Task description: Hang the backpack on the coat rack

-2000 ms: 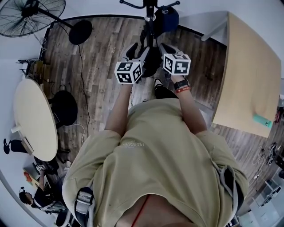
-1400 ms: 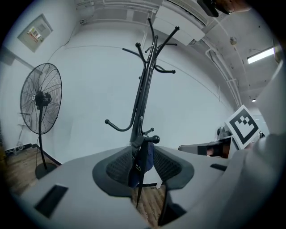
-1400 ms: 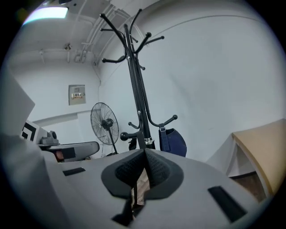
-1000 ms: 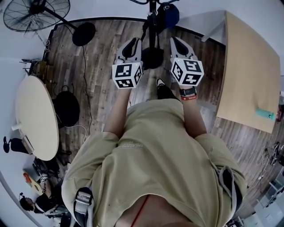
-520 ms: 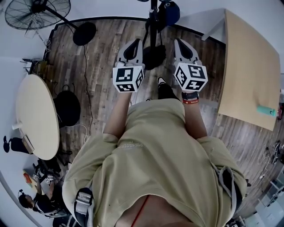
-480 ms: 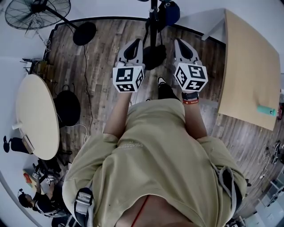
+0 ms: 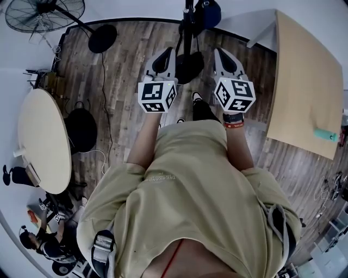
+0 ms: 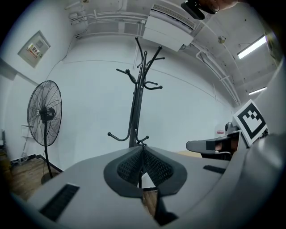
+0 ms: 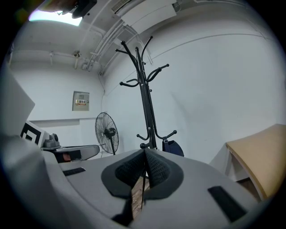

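Observation:
The black coat rack [image 7: 188, 24] stands straight ahead of me, its round base [image 7: 190, 66] on the wooden floor between my two grippers. A dark blue backpack [image 7: 207, 12] hangs on the rack's right side, from a low hook, and shows as the backpack [image 9: 172, 146] in the right gripper view. My left gripper [image 7: 165, 51] is left of the pole, shut and empty. My right gripper [image 7: 220, 52] is right of the pole, also shut on nothing. Both sit short of the rack [image 8: 135, 105], apart from it. In the left gripper view the backpack is hidden.
A standing fan [image 7: 41, 13] is at the far left, with its round base [image 7: 102, 38] beside it. A round table [image 7: 41, 141] lies left and a wooden table [image 7: 307, 92] with a teal object [image 7: 324, 134] right. A black bag [image 7: 80, 130] and cables lie on the floor.
Two seconds ago both grippers were close together by the pole; they have spread apart to either side of it. In the last half second nothing has visibly moved.

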`<state>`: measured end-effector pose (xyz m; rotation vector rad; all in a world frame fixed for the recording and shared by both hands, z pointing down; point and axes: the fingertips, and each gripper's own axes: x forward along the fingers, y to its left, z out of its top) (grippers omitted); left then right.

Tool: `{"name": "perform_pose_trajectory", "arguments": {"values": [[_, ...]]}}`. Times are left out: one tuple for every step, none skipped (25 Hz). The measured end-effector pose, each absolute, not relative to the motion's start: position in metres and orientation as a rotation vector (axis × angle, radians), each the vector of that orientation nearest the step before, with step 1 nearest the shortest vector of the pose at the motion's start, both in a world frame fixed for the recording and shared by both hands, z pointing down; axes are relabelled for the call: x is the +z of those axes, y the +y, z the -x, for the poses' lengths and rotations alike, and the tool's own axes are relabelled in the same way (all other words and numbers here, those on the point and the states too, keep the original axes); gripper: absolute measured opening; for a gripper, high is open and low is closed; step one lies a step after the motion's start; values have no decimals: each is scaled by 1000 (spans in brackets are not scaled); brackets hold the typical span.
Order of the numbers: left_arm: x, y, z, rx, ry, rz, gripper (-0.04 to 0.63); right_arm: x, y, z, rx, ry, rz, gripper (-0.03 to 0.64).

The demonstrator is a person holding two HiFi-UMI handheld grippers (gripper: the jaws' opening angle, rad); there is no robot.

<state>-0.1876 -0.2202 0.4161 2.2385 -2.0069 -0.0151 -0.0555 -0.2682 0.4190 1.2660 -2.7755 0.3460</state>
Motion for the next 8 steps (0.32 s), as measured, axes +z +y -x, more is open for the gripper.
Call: {"name": "perform_pose_trajectory", "arguments": {"values": [[417, -221, 189, -25, -2007, -2229, 25, 420, -270, 57, 348, -2772, -1262, 15], [417, -222, 192, -39, -2006, -2220, 25, 421, -272, 58, 351, -2770, -1256, 15], [417, -224, 194, -56, -2002, -2212, 24, 422, -274, 60, 354, -2768, -1250, 15], [417, -226, 195, -72, -1995, -2207, 23, 422, -278, 62, 359, -2767, -1244, 15], [417, -230, 196, -85, -1987, -2205, 23, 423, -282, 63, 365, -2765, -1240, 15], [418, -234, 196, -91, -1979, -2205, 23, 425, -288, 64, 370, -2763, -1236, 15], [420, -239, 196, -92, -1970, -2205, 23, 427, -294, 64, 376, -2760, -1234, 15], [422, -244, 195, -92, -1961, -2206, 23, 429, -301, 65, 382, -2758, -1232, 15]]}}
